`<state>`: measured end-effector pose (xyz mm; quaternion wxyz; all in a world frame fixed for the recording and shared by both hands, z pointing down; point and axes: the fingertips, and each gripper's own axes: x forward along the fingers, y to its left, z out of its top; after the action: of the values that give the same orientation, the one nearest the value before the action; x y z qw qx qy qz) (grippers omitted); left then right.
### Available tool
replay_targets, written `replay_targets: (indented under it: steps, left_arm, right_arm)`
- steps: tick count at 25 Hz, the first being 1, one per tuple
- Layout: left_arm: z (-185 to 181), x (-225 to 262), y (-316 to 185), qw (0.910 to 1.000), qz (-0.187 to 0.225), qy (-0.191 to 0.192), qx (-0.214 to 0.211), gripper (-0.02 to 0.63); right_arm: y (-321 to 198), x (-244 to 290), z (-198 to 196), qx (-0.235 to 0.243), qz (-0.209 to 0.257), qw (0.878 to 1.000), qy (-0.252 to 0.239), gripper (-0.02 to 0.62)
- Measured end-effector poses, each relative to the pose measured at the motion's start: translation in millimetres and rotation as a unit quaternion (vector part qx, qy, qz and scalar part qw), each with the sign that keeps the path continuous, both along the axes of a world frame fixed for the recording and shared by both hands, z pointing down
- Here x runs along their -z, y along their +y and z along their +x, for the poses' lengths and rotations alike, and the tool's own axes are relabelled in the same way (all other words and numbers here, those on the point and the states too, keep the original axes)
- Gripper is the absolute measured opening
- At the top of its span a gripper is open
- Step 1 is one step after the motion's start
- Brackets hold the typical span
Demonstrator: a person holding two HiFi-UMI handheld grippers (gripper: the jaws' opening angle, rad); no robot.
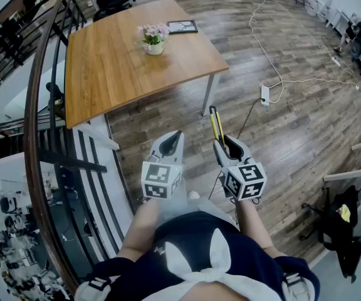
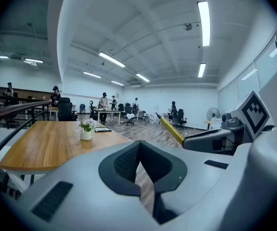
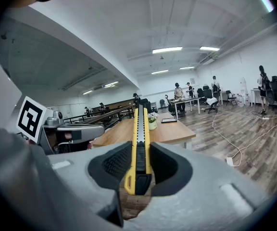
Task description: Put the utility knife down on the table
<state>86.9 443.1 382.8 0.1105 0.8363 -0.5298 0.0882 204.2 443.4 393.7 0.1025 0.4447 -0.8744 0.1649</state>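
My right gripper (image 1: 223, 144) is shut on a yellow and black utility knife (image 1: 215, 125), which sticks out forward past the jaws. In the right gripper view the utility knife (image 3: 139, 143) stands clamped between the two dark pads, pointing toward the wooden table (image 3: 129, 133). My left gripper (image 1: 172, 142) hangs beside it at the left, jaws together with nothing between them; the left gripper (image 2: 139, 154) shows this too, and the utility knife (image 2: 171, 130) appears at its right. Both grippers are held above the floor, short of the wooden table (image 1: 111, 68).
On the table stand a small white pot of pink flowers (image 1: 153, 38) and a dark tablet (image 1: 182, 26). A curved stair railing (image 1: 39, 130) runs at the left. A white cable and power strip (image 1: 265, 94) lie on the wood floor. People and office chairs are far back.
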Motion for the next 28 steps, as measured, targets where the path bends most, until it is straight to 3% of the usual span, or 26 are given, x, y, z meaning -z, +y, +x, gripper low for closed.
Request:
replay_targets:
  steps: [10, 28]
  left_arm:
    - [-4, -13, -41, 0.9998, -0.016, -0.001, -0.014, 0.017]
    - [-84, -6, -195, 0.9994, -0.007, 0.01, -0.032, 0.017]
  right_arm:
    - [-41, -9, -11, -0.002, -0.008, 1.0, 0.003, 0.115]
    - [-188, 2, -85, -0.015, 0.003, 1.0, 0.027, 0.115]
